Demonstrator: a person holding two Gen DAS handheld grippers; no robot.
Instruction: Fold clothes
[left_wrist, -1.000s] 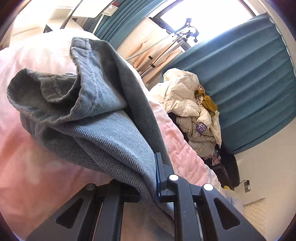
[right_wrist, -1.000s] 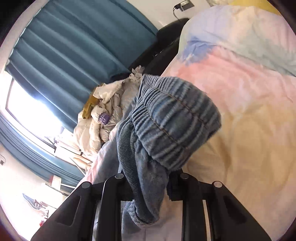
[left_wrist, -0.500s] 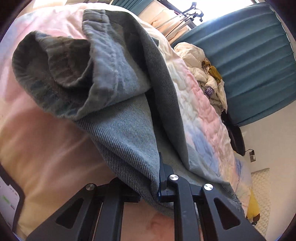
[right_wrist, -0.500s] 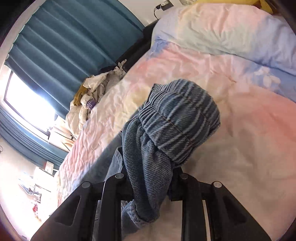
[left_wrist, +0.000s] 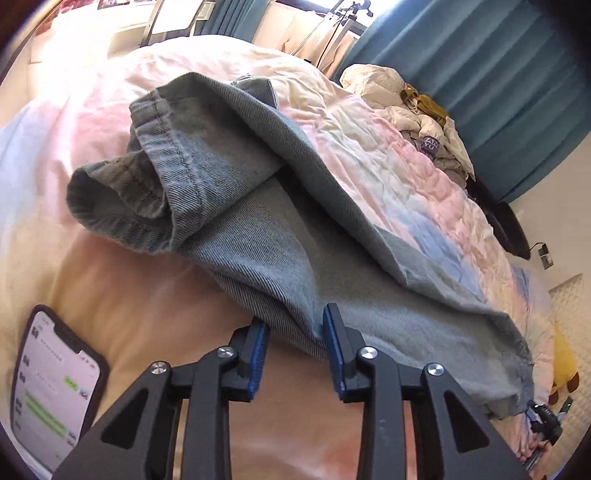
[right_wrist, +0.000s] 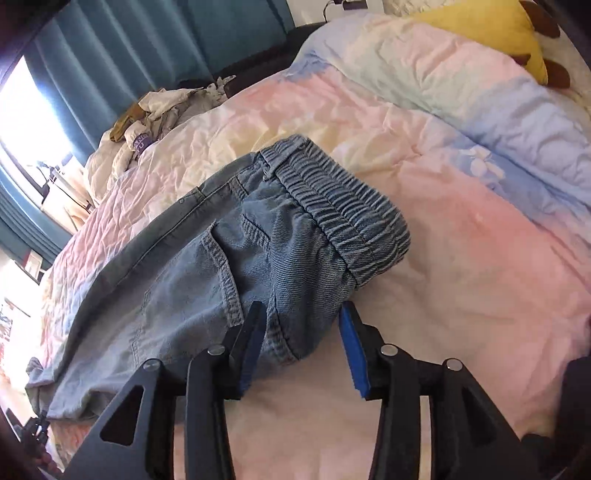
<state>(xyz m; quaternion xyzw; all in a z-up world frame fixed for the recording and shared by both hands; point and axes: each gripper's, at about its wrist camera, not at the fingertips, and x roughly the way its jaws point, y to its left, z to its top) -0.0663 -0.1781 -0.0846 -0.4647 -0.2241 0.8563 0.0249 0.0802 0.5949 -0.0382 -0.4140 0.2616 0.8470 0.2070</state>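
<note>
Both wrist cams sit close above the bed (left_wrist: 388, 155), angled steeply down. Left cam faces the jeans (left_wrist: 258, 229) hem end, right cam the waistband end (right_wrist: 343, 206); both catch the curtain (left_wrist: 498, 74).

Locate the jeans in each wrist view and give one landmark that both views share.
Left wrist: jeans cross the centre, cuffs upper left.
Right wrist: jeans fill centre-left, elastic waistband right.
Shared landmark: cream clothes pile by the teal curtain.

Left gripper (left_wrist: 295, 341): angled downward, jaws opening, pads off the cloth.
Right gripper (right_wrist: 301, 338): angled downward, jaws opening, pads apart.
</note>
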